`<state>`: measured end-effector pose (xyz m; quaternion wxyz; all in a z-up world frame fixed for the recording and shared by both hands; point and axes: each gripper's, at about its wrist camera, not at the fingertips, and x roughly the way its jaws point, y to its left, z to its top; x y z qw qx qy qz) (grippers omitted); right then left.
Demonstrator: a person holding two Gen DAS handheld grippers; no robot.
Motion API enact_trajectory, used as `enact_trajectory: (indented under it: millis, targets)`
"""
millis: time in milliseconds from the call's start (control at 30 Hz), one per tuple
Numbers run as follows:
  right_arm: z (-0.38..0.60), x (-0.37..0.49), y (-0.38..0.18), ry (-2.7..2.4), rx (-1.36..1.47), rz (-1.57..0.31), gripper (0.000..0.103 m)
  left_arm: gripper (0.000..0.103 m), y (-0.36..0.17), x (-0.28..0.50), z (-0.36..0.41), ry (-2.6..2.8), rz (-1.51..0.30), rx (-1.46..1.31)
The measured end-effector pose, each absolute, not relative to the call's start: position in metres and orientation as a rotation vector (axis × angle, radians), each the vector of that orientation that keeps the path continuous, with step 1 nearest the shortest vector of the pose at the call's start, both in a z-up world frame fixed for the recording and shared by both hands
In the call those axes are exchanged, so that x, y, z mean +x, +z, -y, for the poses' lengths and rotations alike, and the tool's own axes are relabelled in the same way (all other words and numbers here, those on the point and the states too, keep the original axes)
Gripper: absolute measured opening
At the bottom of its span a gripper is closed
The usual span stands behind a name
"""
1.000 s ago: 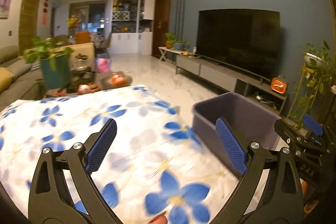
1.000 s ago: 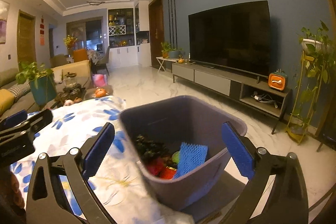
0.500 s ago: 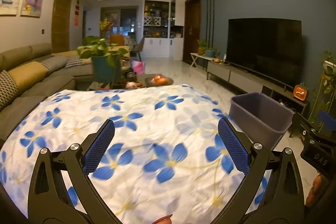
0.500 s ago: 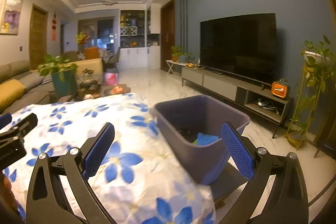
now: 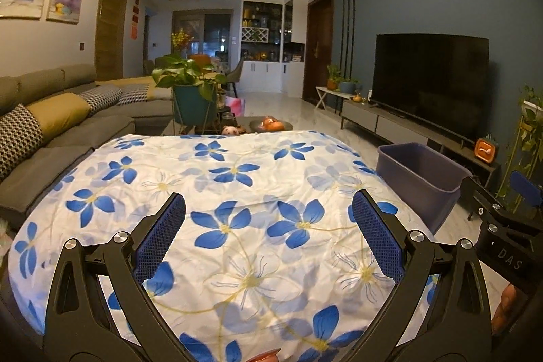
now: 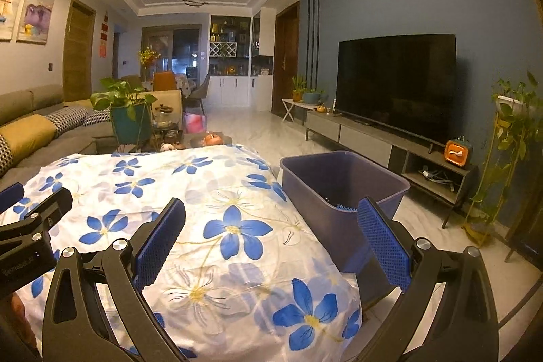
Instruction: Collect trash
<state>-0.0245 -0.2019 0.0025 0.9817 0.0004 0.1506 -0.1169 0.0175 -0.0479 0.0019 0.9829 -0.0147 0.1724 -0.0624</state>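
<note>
Looking through the left wrist camera, I am seeing my left gripper hanging above the table, which is draped in a white cloth with blue flowers. Its jaws are standing wide apart with nothing between the blue pads. A purple bin is sitting on the floor just beside the table's right edge, and from this angle I cannot tell what is lying inside it. My right gripper is showing at the right margin of this view, near the bin. Beyond the table a grey sofa is running along the left wall and a dark television is standing against the blue wall.

Switching to the right wrist camera, I am watching my right gripper hovering over the table's right edge, its jaws spread open and gripping nothing. The purple bin is sitting close ahead, touching the hanging cloth, and a piece of blue netted trash is lying low inside it. My left gripper is showing at the left margin.
</note>
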Motion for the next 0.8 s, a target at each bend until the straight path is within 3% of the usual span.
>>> enact_trajectory:
  millis: [800]
  targets:
    - [0.192, -0.05, 0.01, -0.223, 0.012, -0.258, 0.097, 0.097, 0.008, -0.003, 0.041, -0.14, -0.338, -0.042]
